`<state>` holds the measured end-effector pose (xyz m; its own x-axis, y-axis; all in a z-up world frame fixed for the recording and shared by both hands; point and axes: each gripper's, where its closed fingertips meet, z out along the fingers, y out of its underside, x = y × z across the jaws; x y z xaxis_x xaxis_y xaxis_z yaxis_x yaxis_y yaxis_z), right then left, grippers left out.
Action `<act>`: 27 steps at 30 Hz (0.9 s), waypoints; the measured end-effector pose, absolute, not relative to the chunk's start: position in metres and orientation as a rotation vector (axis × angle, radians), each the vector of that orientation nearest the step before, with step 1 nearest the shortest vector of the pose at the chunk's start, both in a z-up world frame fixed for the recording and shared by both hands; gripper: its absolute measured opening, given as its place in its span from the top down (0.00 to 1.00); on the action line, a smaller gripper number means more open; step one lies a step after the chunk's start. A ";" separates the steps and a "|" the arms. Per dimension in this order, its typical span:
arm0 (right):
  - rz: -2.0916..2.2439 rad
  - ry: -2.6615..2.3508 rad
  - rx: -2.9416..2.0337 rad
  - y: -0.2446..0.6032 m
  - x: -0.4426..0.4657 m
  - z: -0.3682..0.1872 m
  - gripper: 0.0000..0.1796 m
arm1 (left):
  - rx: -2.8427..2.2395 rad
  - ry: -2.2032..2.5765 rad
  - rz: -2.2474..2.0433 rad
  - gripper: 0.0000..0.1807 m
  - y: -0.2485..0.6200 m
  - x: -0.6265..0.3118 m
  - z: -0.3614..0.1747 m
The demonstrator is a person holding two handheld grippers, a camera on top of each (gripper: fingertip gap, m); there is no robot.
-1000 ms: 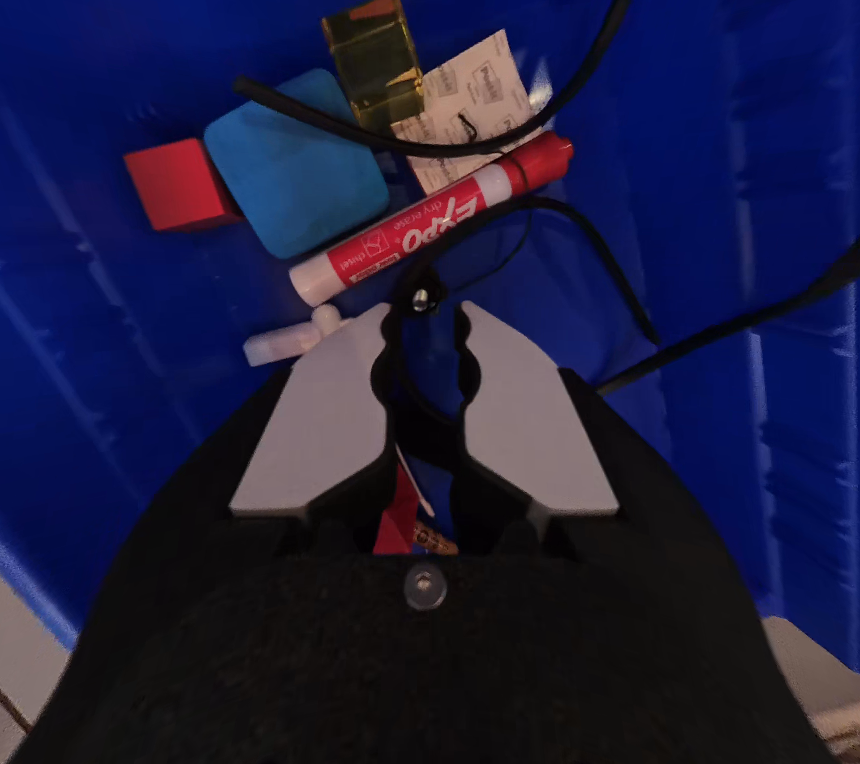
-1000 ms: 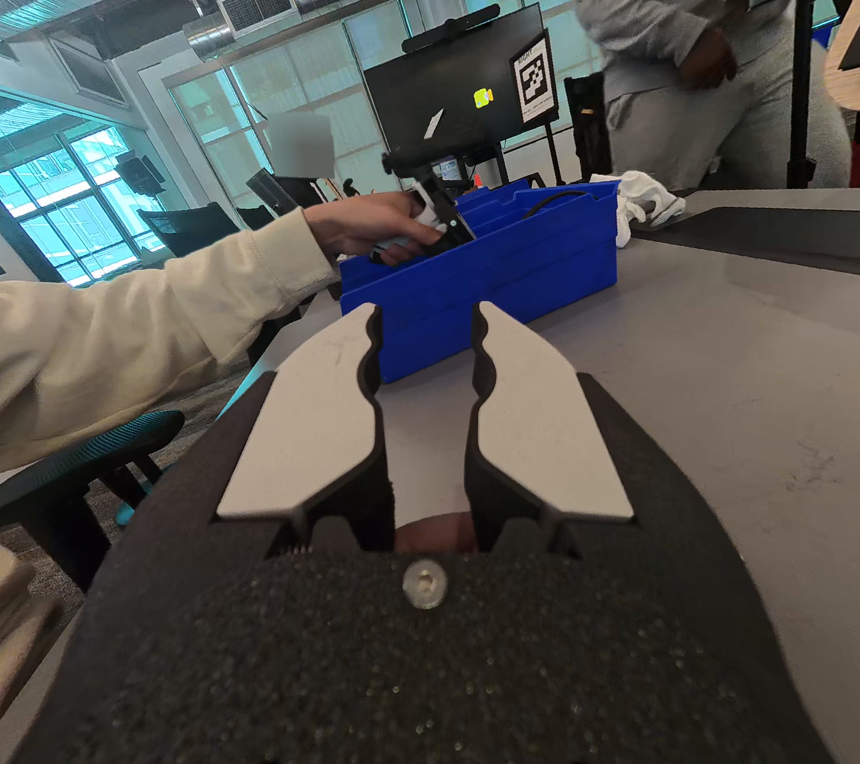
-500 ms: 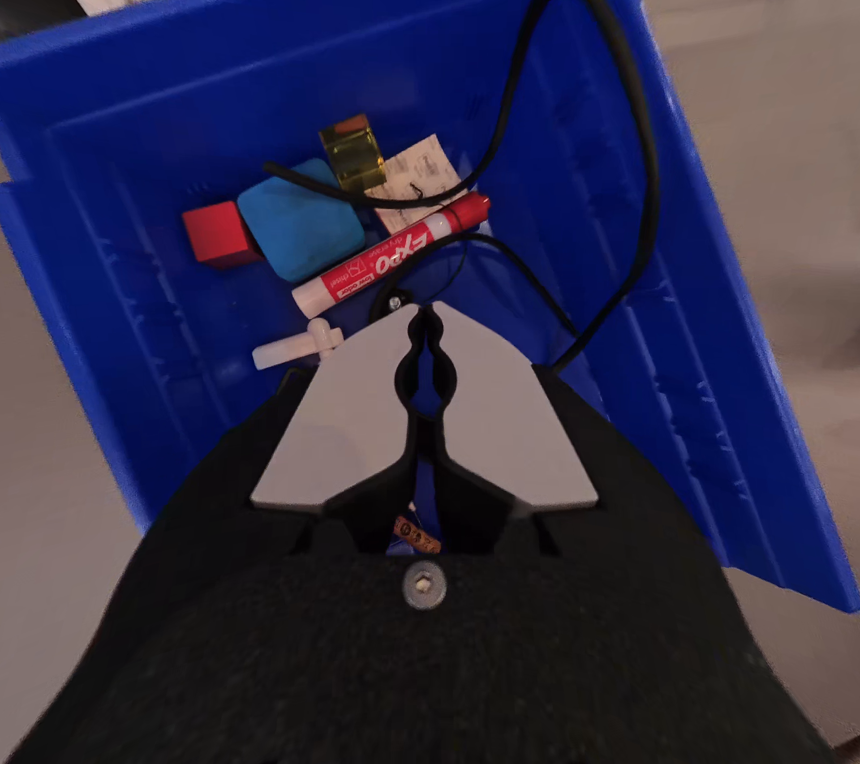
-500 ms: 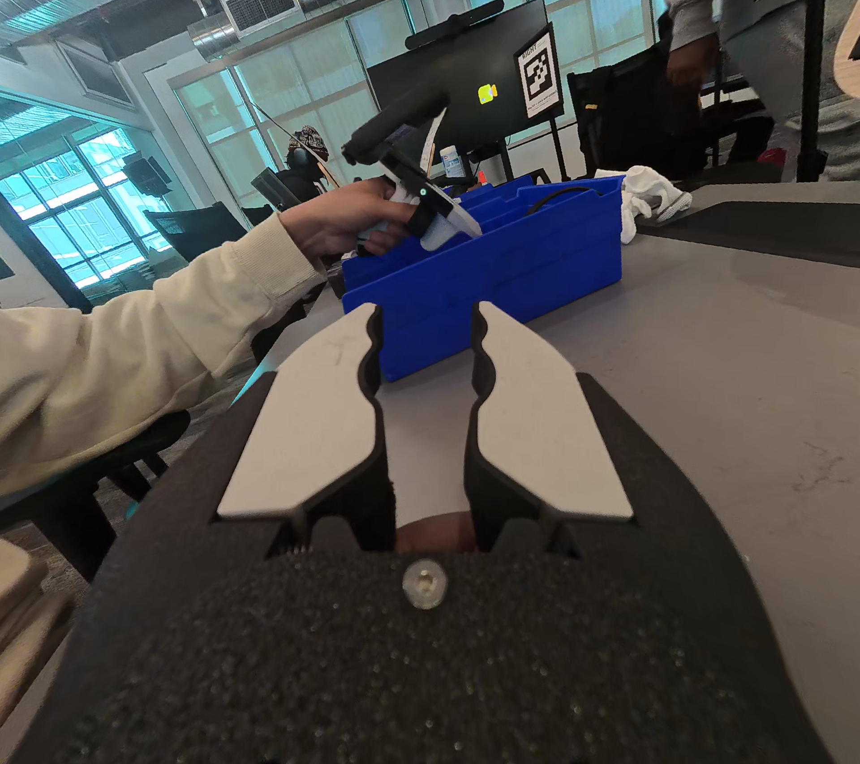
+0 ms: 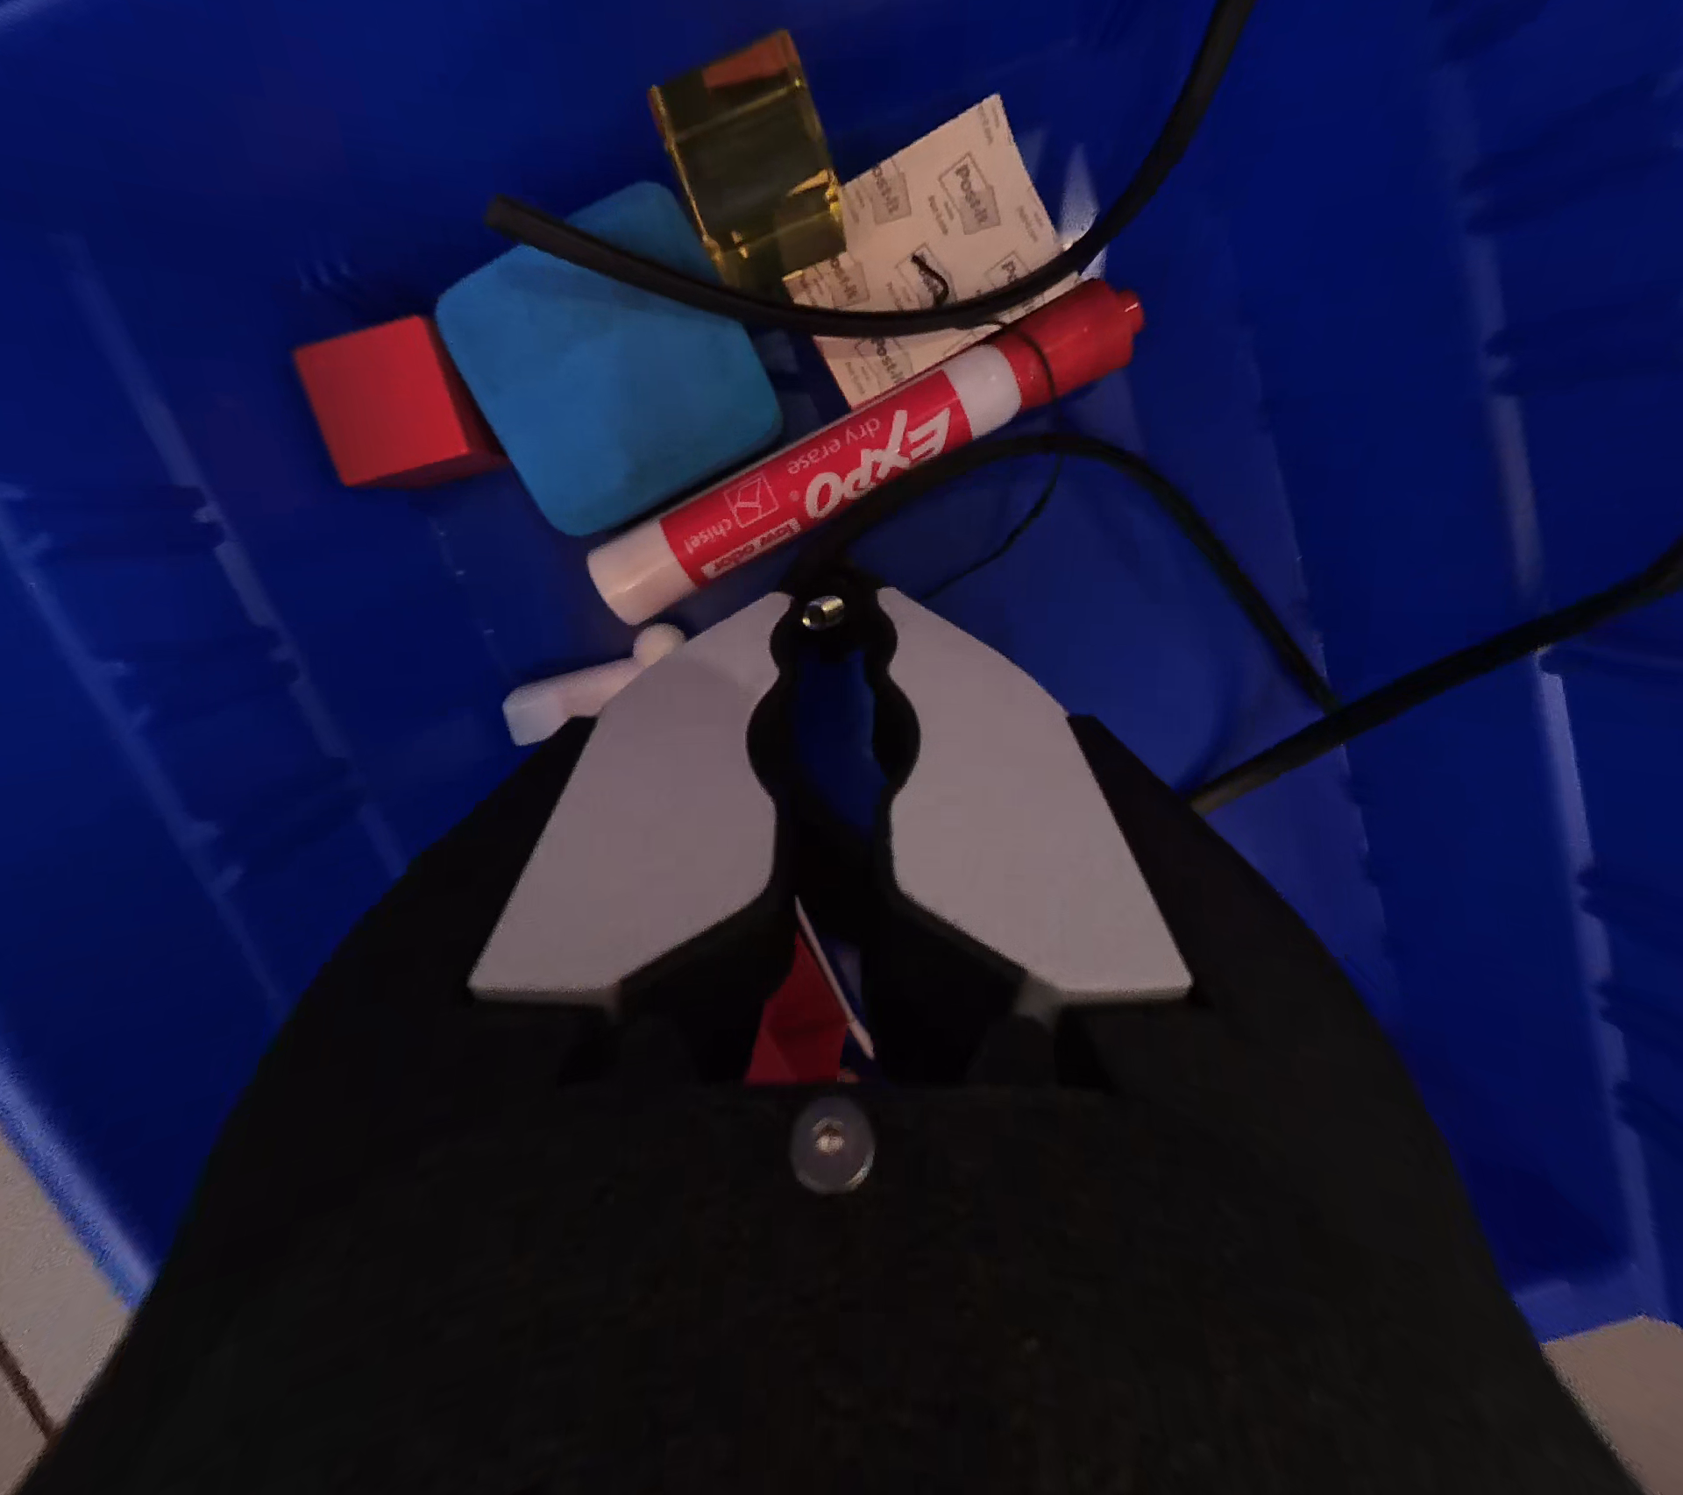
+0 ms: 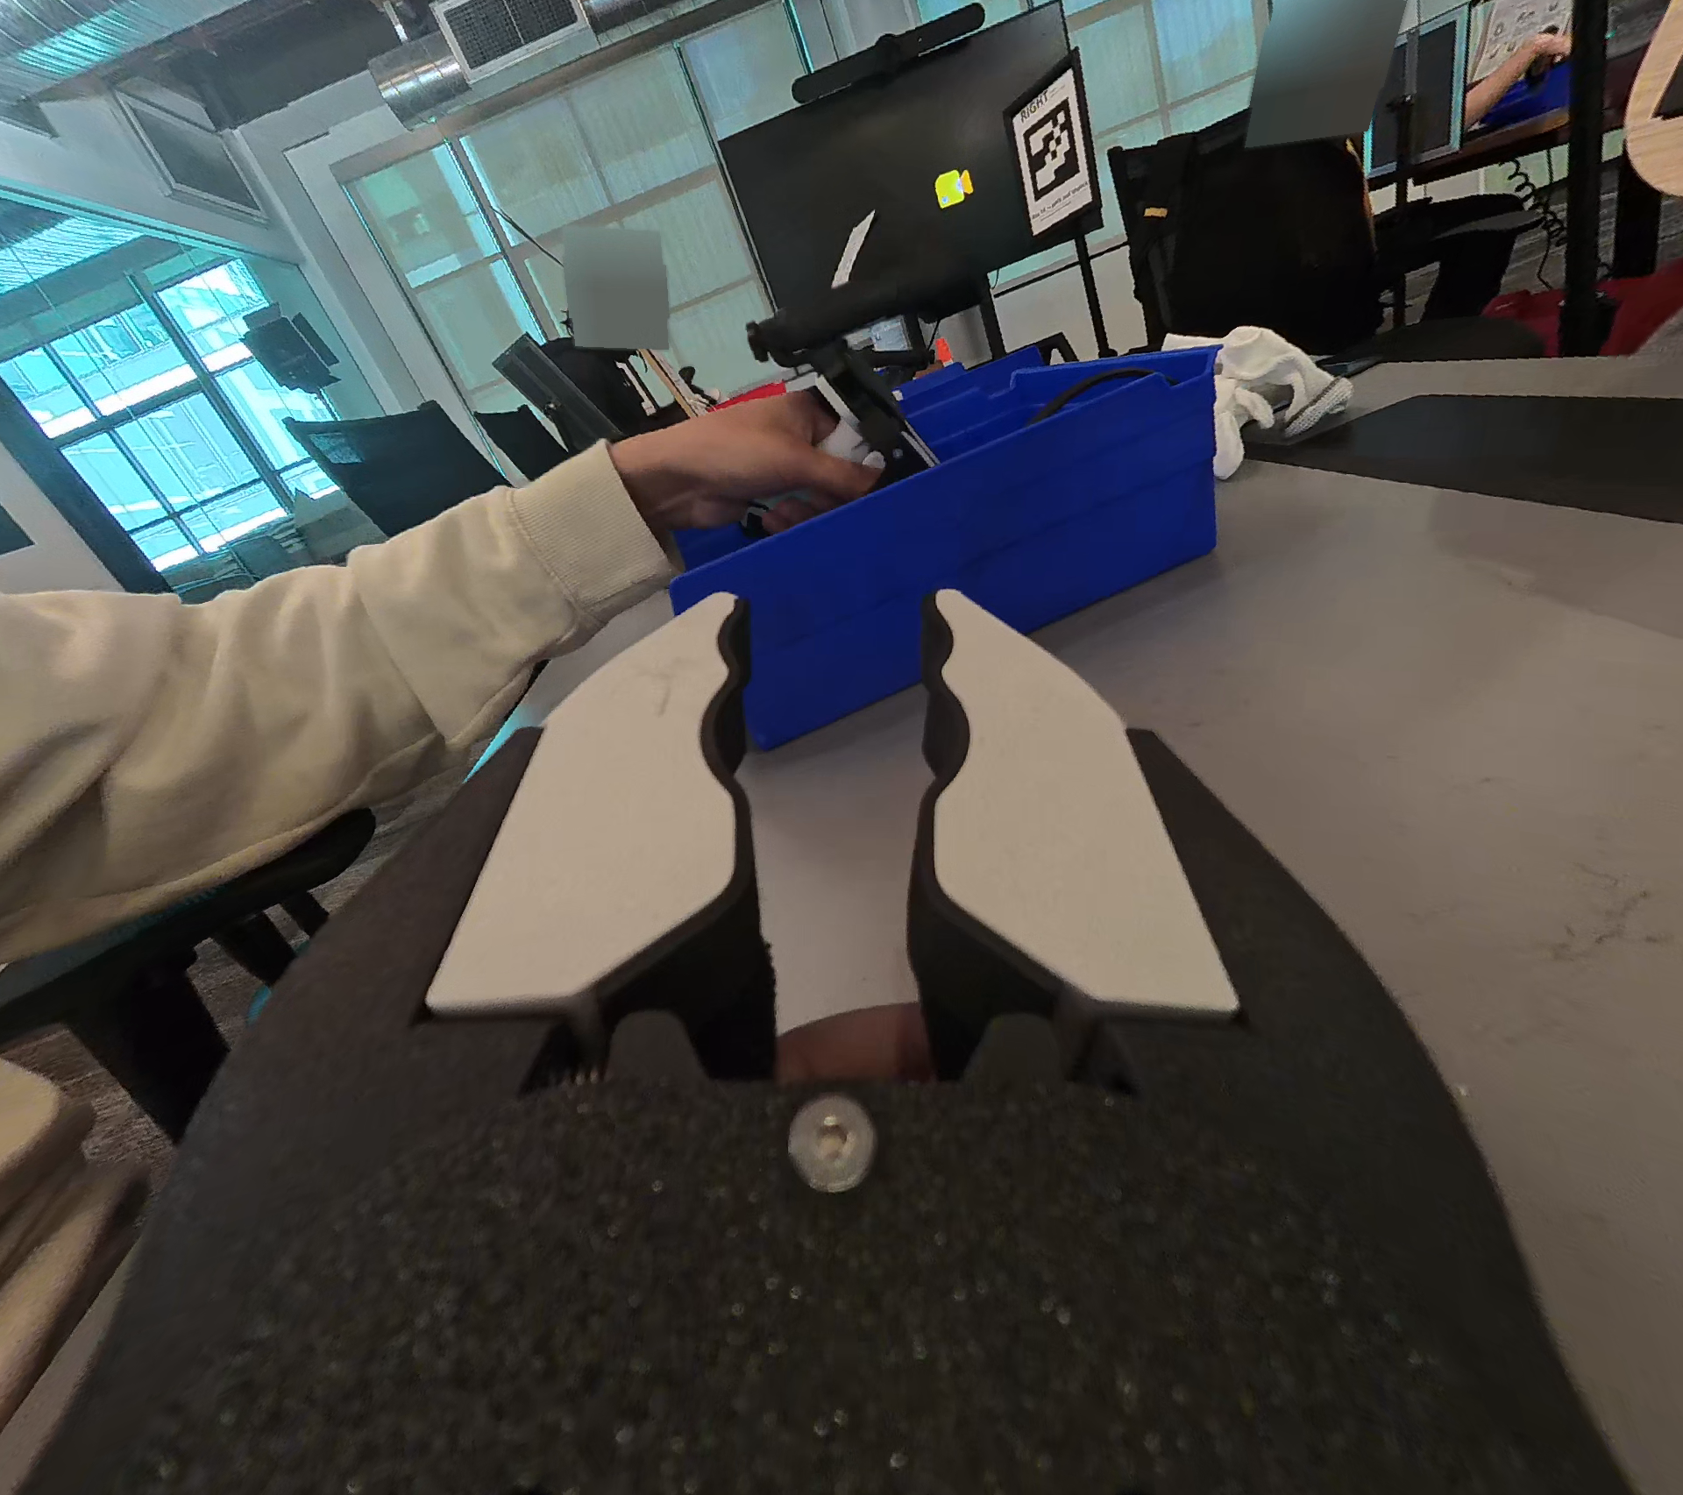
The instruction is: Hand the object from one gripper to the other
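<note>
Half a second ago the left gripper was raised above the blue bin with jaws nearly together; now it sits low inside again, jaws slightly apart around a black cord loop, tips pinching near its small metal fitting. Whether they grip it firmly I cannot tell. So the pickup seems underway, not finished. Just beyond lies a red marker. Farther off, the right gripper waits over the table, jaws apart and empty.
</note>
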<state>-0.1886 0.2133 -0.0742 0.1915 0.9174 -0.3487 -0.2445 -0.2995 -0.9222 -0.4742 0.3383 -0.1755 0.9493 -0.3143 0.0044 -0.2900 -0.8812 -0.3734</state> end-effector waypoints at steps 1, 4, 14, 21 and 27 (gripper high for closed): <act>1.358 -0.704 -1.383 0.213 -0.189 -0.074 0.80 | -2.726 0.444 -0.087 0.93 0.337 -0.475 -0.173; 1.361 -0.705 -1.385 0.213 -0.189 -0.074 0.80 | -2.686 0.434 -0.151 0.93 0.331 -0.471 -0.161; 1.349 -0.720 -1.369 0.211 -0.189 -0.073 0.79 | -2.284 0.294 -1.154 0.94 0.299 -0.406 -0.073; 0.894 -0.829 -1.151 0.203 -0.182 -0.056 0.76 | -2.077 0.612 -1.537 0.94 0.226 -0.238 -0.025; 0.808 -0.834 -1.088 0.197 -0.180 -0.051 0.76 | -2.138 0.764 -1.531 0.94 0.199 -0.180 -0.037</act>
